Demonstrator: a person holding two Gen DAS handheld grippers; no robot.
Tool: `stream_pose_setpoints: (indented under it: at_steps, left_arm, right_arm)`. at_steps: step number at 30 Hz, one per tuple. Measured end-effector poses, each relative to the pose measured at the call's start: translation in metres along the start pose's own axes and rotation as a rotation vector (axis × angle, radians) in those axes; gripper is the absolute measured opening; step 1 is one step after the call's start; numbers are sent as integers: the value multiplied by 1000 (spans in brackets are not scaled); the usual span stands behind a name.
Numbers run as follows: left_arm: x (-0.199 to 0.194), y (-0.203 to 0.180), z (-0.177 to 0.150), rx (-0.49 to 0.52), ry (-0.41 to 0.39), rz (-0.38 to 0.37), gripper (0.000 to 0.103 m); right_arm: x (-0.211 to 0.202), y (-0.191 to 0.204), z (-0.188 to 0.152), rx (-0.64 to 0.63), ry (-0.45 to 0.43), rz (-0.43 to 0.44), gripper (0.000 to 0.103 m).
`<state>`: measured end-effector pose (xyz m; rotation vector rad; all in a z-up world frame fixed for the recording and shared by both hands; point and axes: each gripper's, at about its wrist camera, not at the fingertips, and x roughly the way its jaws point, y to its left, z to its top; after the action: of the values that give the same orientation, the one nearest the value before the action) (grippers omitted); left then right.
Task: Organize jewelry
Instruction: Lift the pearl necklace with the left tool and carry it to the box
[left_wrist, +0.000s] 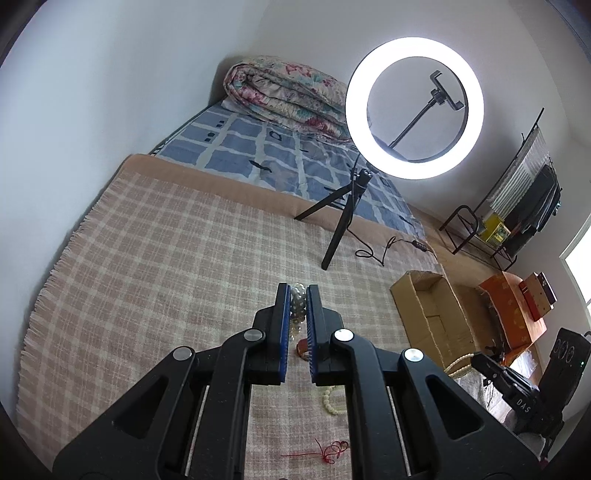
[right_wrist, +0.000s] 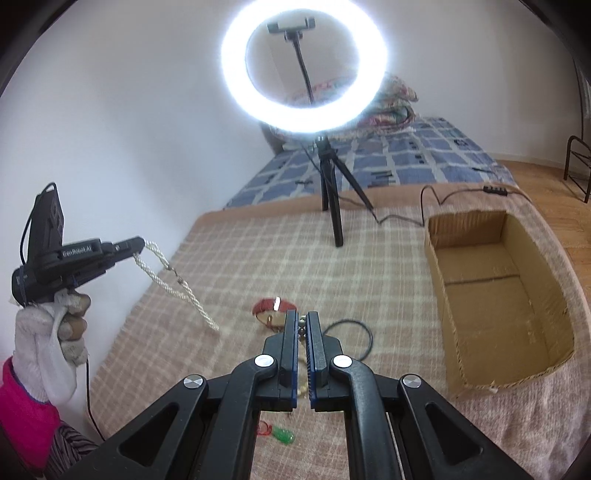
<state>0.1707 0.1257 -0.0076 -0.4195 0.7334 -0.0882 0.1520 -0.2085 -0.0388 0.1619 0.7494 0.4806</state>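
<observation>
The black left gripper (left_wrist: 297, 295) is clamping a white twisted pearl necklace (right_wrist: 173, 280), the black right gripper (right_wrist: 303, 325) a cream bead strand (right_wrist: 303, 384); both should travel slowly, untangled, above the open brown cardboard box (right_wrist: 554, 354).

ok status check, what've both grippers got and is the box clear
Left gripper shut on white pearl necklace, lifted off blanket. Right gripper shut on thin beaded chain. Cardboard box open, nothing blocking it.

White walls (left_wrist: 110, 92), lit ring light (right_wrist: 304, 66) on tripod, checked blanket (left_wrist: 166, 240), bed
</observation>
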Motion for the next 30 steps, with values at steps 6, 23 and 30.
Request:
stream_pose_setpoints:
  at_steps: [6,23,30]
  left_arm:
    - [-13,-22,4,29,-24,-50,6]
    - [-19,-125,23,168,-43,-188,0]
    - [1,-149,21,210,-5,-194,0]
  right_arm:
    - [-24,-7,21,24,-84,11,1]
    - [-88,-51,65,100,-295,-46,1]
    - [-86,-83,53,114,-251,-133,1]
